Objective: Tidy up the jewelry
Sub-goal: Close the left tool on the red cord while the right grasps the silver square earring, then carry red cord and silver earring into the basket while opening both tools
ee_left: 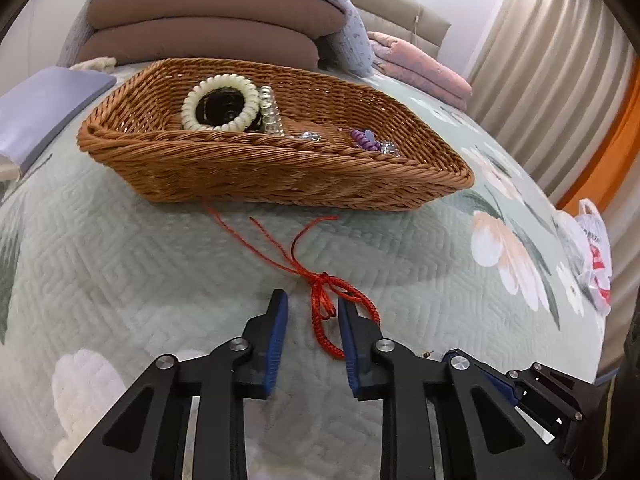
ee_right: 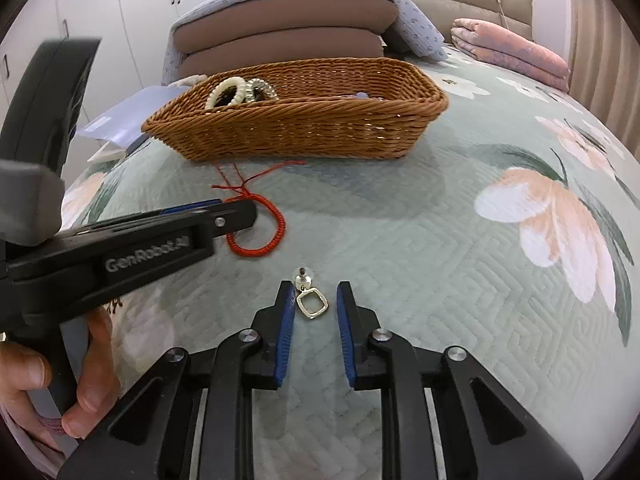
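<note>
A quilted floral bedspread [ee_left: 400,248] fills both views, with stacked brown cushions [ee_left: 212,20] along the top and a folded pink blanket [ee_right: 512,48] at the upper right. The woven wicker basket [ee_left: 280,184] sits across the upper middle of the frame and already holds a cream spiral hair tie [ee_left: 220,100], some clear beads [ee_left: 272,116] and a small purple piece [ee_left: 364,140] towards its right end.

Just below the basket lies the red braided cord bracelet [ee_left: 324,312], its loose tails trailing up to the basket's foot. The left gripper [ee_left: 312,300] is down over it with its jaws partly open: the knot and part of the loop lie between them and more of the loop runs under the right jaw, but the pads do not look to be pressing yet. From the right wrist view, a hand [ee_right: 60,380] shows at the lower left.

Smallest is the silver earring [ee_right: 310,300], low in the centre of the right wrist view. The right gripper [ee_right: 312,290] straddles it with a narrow gap, nothing clamped.

The bracelet looks light and limp; I'd pinch it at the thick braid near the knot, as the tails would dangle. The earring is tiny, hard and likely slippery, so the square frame seems the best hold.
</note>
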Demonstrator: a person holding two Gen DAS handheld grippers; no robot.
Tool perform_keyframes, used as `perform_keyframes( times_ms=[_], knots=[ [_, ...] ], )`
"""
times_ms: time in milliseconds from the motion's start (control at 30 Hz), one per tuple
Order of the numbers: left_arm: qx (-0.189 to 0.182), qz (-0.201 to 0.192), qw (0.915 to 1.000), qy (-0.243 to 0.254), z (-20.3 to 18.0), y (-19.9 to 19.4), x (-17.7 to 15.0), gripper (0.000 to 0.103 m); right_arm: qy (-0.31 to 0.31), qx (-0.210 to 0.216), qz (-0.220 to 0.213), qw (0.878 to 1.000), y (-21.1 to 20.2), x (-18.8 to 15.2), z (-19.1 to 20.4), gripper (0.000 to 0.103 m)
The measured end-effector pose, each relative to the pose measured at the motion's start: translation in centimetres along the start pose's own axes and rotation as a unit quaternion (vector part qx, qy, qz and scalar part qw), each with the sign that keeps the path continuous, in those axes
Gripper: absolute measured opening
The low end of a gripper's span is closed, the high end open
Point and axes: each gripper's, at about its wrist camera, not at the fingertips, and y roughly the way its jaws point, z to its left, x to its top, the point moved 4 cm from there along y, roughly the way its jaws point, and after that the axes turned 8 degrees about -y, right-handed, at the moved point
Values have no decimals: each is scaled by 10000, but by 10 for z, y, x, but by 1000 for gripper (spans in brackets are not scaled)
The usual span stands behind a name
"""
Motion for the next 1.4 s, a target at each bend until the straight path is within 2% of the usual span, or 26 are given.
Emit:
perform_keyframes(
  times_ms=[167, 500, 567, 600, 667, 800, 867, 933, 1000, 1167, 1400],
  knots=[
    [-113, -18, 9999, -90, 5, -1, -1, 22, 209, -21, -32, 9998, -1, 0, -9, 17],
    [188, -11, 9994, 301, -9, 5, -4, 21, -43, 105, 7, 9999, 3, 3, 0, 30],
    [195, -1, 9993, 317, -9, 6, -4, 6, -90, 97, 35, 9999, 7, 6, 2, 30],
    [175, 4, 9994, 288, -8, 6, -4, 5, -120, 81, 43, 9999, 8, 6, 3, 30],
    [100, -5, 9997, 210, -5, 5, -3, 5, -171, 61, 14, 9998, 7, 6, 4, 24],
    [58, -55, 9998, 186, -3, 3, -3, 5, -181, 150, -82, 9997, 1, 3, 5, 21],
    [-117, -98, 9998, 136, -2, 0, -3, 5, -117, 231, -151, 9995, -4, 1, 2, 21],
    [-479, -151, 9987, -12, 3, -7, -2, 5, -2, 334, -281, 9990, -11, 2, -2, 21],
    [-587, -200, 9980, -105, 7, -11, -2, 5, 150, 422, -405, 9982, -16, 2, -8, 21],
    [-862, -658, 9940, -105, 6, -33, -1, 5, 423, 533, -665, 9955, -28, 3, -20, 21],
    [-739, -1107, 9911, 77, -1, -61, 5, 5, 438, 357, -1026, 9931, -49, 17, -24, 21]
  ],
)
